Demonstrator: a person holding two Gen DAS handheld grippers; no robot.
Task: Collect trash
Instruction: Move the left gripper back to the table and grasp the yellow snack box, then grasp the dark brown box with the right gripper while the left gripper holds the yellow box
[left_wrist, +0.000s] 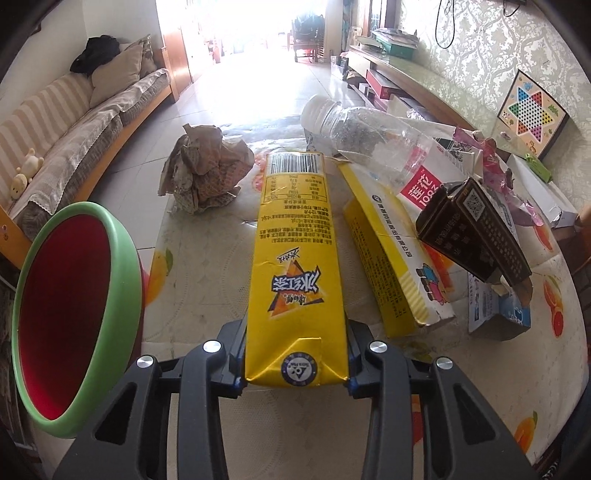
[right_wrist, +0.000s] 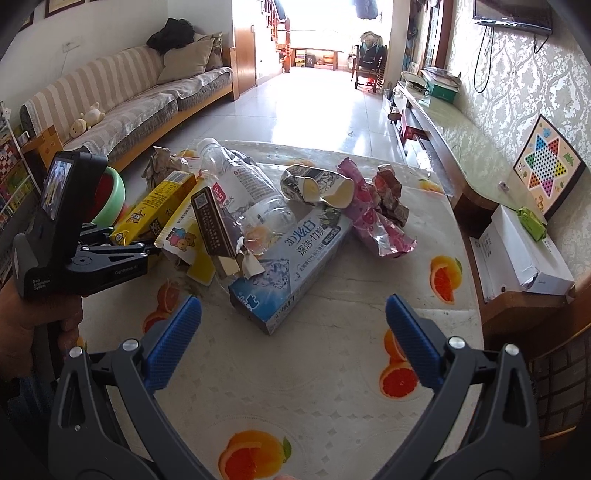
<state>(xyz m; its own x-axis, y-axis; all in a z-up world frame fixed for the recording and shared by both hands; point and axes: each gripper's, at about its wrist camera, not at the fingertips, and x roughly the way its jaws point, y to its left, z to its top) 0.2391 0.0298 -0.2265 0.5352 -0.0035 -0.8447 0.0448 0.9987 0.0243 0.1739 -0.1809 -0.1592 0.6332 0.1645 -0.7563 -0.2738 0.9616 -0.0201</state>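
My left gripper (left_wrist: 295, 354) is shut on a yellow iced-tea carton (left_wrist: 295, 258) and holds it lengthwise above the table; the carton also shows in the right wrist view (right_wrist: 155, 206). A green bin with a red inside (left_wrist: 70, 317) stands just left of it. My right gripper (right_wrist: 293, 332) is open and empty above the table, in front of a blue toothpaste box (right_wrist: 291, 269). The trash pile holds a clear plastic bottle (right_wrist: 251, 192), a dark brown box (right_wrist: 214, 225), a yellow-white box (left_wrist: 395, 258), crumpled paper (left_wrist: 203, 173) and a pink wrapper (right_wrist: 373, 218).
The table (right_wrist: 295, 387) has a cloth with an orange-fruit print. A striped sofa (right_wrist: 129, 96) runs along the left. A long wooden cabinet (right_wrist: 443, 122) with a white box (right_wrist: 524, 254) and a checkers board (right_wrist: 546, 166) stands at the right.
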